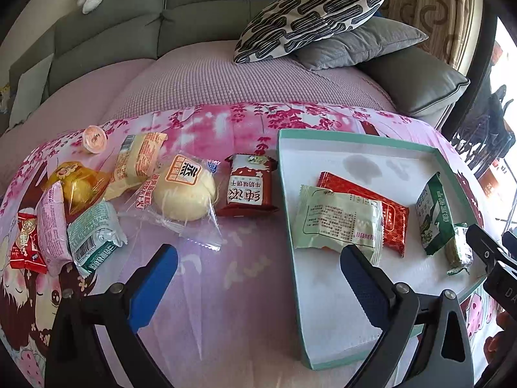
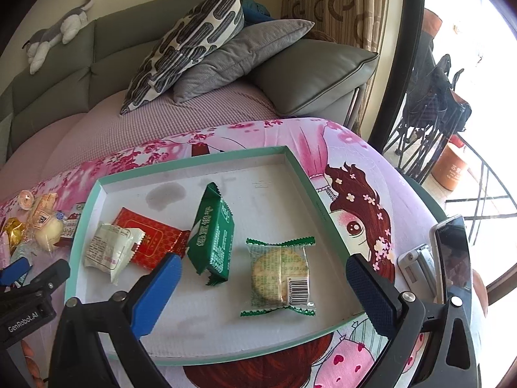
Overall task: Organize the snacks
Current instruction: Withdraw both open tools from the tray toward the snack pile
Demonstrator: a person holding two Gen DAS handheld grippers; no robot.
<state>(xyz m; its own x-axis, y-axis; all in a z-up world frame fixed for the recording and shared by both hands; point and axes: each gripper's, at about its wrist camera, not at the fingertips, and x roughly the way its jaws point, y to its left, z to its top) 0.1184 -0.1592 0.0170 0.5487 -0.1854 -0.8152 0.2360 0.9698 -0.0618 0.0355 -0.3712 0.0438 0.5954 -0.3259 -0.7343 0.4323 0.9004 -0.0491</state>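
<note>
Left claw [image 1: 258, 278] spread wide, nothing between fingers, hangs over bench [image 1: 226, 307] just beside tray [image 1: 355, 139]. Right claw [image 2: 263, 287] also spread wide, empty, above clear cracker pack [image 2: 279, 278] lying flat in tray. In tray also: pale green packet [image 1: 337, 223] partly on red packet [image 1: 384, 213], dark green packet [image 2: 213, 242] beside. Unsorted snacks left of tray on bench: round bun [image 1: 185, 194], red biscuit pack [image 1: 248, 187], yellow jelly cup [image 1: 77, 184].

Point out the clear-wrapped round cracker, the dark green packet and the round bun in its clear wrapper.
Round cracker [image 2: 278, 277], right wrist view: middle of the biscuit under the wrapper.
Dark green packet [image 2: 215, 236], right wrist view: centre of its printed face.
Round bun [image 1: 184, 194], left wrist view: top of the pale bun.
</note>
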